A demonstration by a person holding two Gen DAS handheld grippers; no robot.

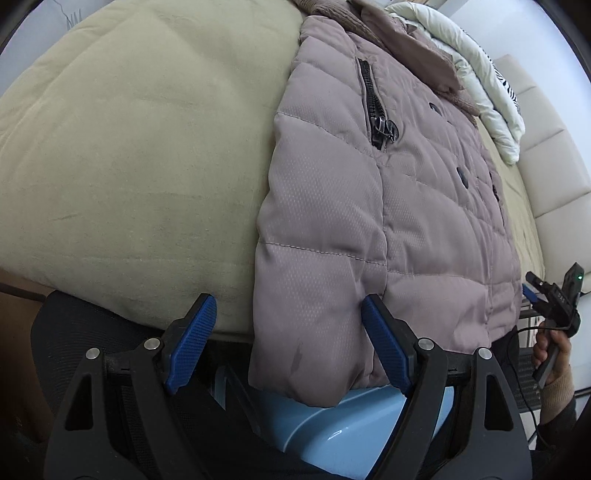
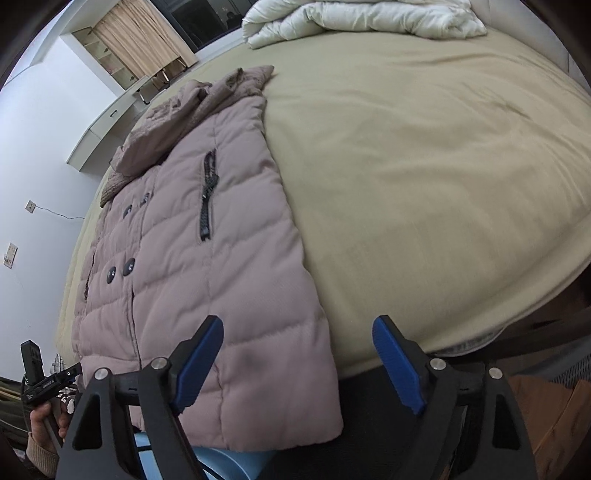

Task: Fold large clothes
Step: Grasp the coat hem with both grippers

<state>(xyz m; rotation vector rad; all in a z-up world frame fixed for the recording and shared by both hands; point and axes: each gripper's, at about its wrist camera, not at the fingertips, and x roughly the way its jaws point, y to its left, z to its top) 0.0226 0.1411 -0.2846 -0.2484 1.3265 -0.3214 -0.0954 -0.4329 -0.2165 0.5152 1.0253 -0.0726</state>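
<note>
Blue-padded fingers of the left tool [image 1: 286, 341] fill the bottom of the left wrist view, spread apart with nothing pinched; the hem corner of the quilted mauve jacket [image 1: 369, 221] sits right between them, the right-hand pad looks to be resting against the fabric and the other hangs off to the side over the bed [image 1: 129, 166] edge. Same deal on the other side: the right tool [image 2: 297, 360] is released too, and in its view the jacket [image 2: 192, 258] lies left of centre, with the opposite hem corner in the lower middle of the frame and only the left pad over cloth. So the jacket is flat on the tan bed sheet, buttoned front up, hood end toward the top of both frames and hem drooping over the near edge above something light blue [image 1: 332, 424]. Long axis runs straight away from both tools, and each hand looks about equally close to its own bottom corner. White duvet [image 2: 362, 18] is bunched up at the far end, well apart from it. My guess is both corners get grabbed next and the hem folded up toward the hood.
</note>
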